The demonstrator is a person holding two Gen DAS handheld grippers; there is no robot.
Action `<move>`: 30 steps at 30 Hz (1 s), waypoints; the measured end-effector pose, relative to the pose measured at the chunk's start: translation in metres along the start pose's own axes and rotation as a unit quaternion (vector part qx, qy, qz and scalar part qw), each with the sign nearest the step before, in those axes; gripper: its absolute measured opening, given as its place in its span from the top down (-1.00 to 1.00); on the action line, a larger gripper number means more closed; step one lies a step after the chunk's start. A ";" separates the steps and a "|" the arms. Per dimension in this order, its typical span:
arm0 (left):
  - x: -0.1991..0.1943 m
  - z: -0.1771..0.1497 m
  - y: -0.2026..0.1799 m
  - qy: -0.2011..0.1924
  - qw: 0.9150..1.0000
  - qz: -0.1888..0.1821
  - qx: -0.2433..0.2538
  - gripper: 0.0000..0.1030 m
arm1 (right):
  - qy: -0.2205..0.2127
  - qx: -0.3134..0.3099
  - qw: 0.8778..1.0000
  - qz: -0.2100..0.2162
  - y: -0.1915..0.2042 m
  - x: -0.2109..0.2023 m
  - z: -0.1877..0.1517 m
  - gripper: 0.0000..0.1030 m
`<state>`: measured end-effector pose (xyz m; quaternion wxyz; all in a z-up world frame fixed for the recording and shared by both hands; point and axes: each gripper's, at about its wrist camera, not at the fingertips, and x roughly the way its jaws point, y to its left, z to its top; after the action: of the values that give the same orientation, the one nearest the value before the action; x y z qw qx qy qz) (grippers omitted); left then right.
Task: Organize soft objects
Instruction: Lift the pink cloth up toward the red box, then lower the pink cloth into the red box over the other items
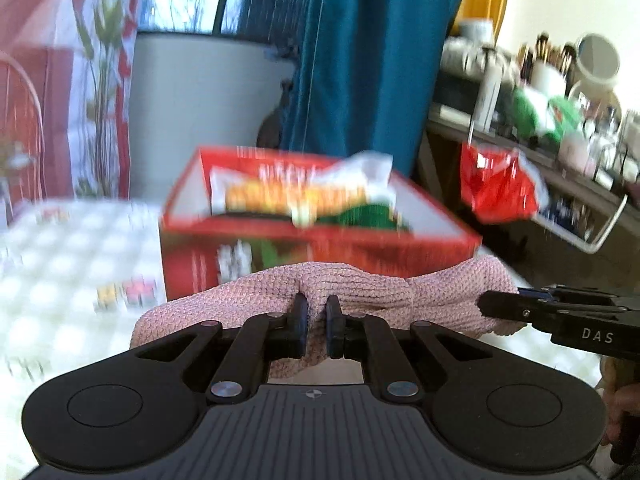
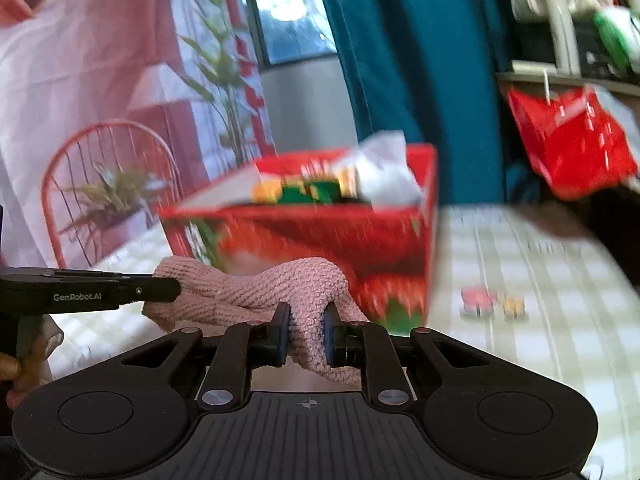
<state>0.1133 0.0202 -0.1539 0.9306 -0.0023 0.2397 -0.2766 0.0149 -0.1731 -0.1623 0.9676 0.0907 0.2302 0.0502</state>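
Observation:
A pink knitted cloth (image 1: 360, 292) hangs stretched between both grippers, above the checked tablecloth. My left gripper (image 1: 317, 320) is shut on one end of it. My right gripper (image 2: 306, 332) is shut on the other end of the cloth (image 2: 280, 284); it also shows at the right of the left wrist view (image 1: 486, 306). The left gripper shows at the left of the right wrist view (image 2: 176, 289). Just behind the cloth stands an open red box (image 1: 400, 240), also in the right wrist view (image 2: 320, 236), holding snack bags (image 1: 296, 194).
The table has a pale checked cloth (image 2: 540, 280) with small printed motifs (image 2: 492, 300). A red wire chair (image 2: 80, 160) stands at the left. A teal curtain (image 1: 360, 60) hangs behind. A cluttered shelf (image 1: 560, 120) with a red bag (image 1: 496, 184) is at the right.

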 end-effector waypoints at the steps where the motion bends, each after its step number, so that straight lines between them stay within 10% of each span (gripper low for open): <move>1: -0.003 0.008 0.000 -0.012 1.000 0.002 0.004 0.81 | -0.009 -0.001 1.000 0.004 0.000 -0.001 0.008 0.70; 9: 0.001 0.081 -0.002 -0.077 0.997 0.009 0.018 0.81 | -0.071 0.000 0.997 0.014 -0.002 0.011 0.083 0.70; 14: 0.041 0.105 0.003 -0.051 0.999 0.008 0.006 0.81 | -0.084 0.022 0.996 -0.004 -0.011 0.041 0.117 0.70; 30: 0.120 0.076 0.029 0.092 0.995 0.031 0.014 0.81 | 0.076 0.059 0.995 -0.030 -0.020 0.136 0.102 0.71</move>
<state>0.2504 -0.0267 -0.1437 0.9126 0.0436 0.3207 -0.2499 0.1835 -0.1895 -0.1361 0.9413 0.1370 0.3081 0.0140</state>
